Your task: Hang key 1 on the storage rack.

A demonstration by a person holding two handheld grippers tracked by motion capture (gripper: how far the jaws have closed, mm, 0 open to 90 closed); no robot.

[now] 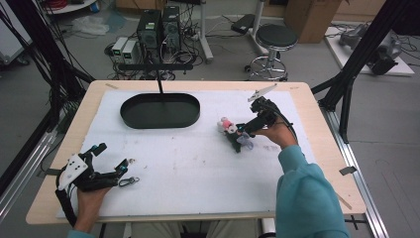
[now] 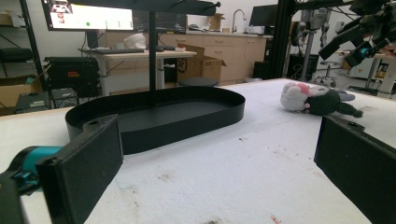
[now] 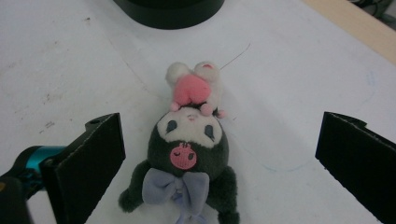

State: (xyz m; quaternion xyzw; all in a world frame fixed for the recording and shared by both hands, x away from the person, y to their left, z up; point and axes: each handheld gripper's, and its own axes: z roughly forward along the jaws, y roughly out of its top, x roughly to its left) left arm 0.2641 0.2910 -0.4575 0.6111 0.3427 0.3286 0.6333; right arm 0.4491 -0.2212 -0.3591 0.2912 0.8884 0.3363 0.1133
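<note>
A small plush toy [image 1: 229,128] lies on the white mat, right of centre. It has a dark body, a white face, a pink and white cap and a lilac bow [image 3: 176,185]. My right gripper [image 1: 237,135] hovers over it, open, with one jaw on each side of the toy [image 3: 189,151] and neither touching it. My left gripper [image 1: 115,157] rests open and empty near the front left corner. In the left gripper view the toy [image 2: 317,100] lies far off to the right, with the right gripper [image 2: 362,44] above it.
A black oval tray [image 1: 130,115] with an upright post [image 1: 159,82] sits at the back left of the mat [image 1: 198,168]; its wall [image 2: 187,126] faces my left gripper. A small metal clip [image 1: 129,181] lies by the left gripper. Black frame legs flank the table.
</note>
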